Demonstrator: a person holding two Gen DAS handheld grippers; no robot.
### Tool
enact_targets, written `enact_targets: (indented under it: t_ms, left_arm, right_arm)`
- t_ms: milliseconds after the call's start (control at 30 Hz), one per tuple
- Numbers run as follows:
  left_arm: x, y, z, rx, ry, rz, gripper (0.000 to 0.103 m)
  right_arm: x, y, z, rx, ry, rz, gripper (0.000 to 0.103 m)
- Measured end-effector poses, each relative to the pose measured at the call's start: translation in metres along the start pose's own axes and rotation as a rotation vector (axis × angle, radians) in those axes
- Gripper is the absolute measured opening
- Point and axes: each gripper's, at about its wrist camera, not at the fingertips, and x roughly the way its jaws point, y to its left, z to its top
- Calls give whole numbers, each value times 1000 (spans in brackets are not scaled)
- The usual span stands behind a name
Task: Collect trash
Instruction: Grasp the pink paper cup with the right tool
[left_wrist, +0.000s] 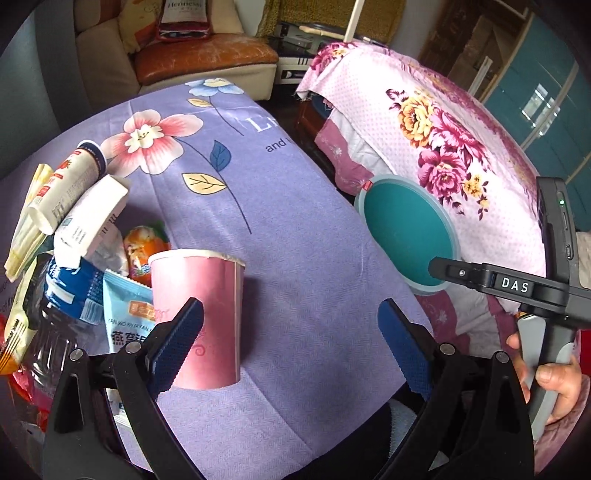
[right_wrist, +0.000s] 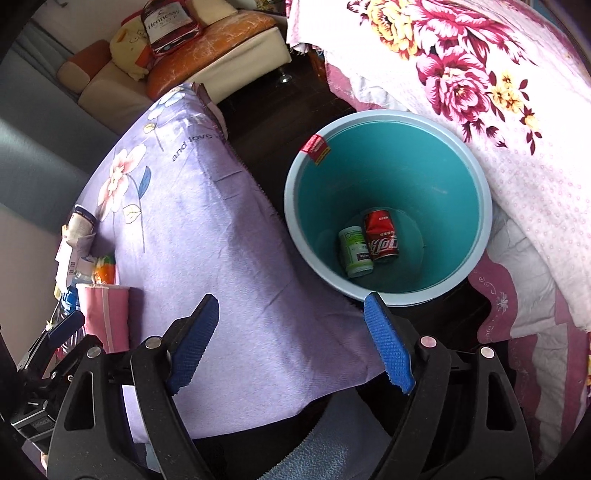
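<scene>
The left gripper (left_wrist: 291, 345) was released, its jaws wide over the purple worktop (left_wrist: 295, 229), beside a pink paper cup (left_wrist: 199, 317) that stood in front of piled wrappers (left_wrist: 85, 258). The right gripper (right_wrist: 291, 345) was also released and empty. The teal bin (right_wrist: 388, 206) held a red can (right_wrist: 380, 236) and a green container (right_wrist: 354, 251).

Black tongs (right_wrist: 291, 339) – blue ridged pads (right_wrist: 194, 347), silver rivets; other tongs (left_wrist: 290, 347) alike – "DAS" marking.

Bright daylight, soft shadows, sharp focus; fisheye bending and dark vignetted corners.
</scene>
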Motion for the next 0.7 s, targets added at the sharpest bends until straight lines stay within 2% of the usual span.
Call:
enact_targets:
  t_ms: [167, 367, 700]
  left_arm:
    - [-35, 28, -8, -44, -69, -23, 95]
    - [-69, 74, -24, -123, -151, 19, 98]
    - [-90, 171, -64, -309, -158, 95, 99]
  right_arm:
    - [0, 41, -11, -83, 21, -4, 79]
    - [8, 92, -23, -173, 58, 1, 79]
    - [35, 170, -34, -290, 122, 39, 79]
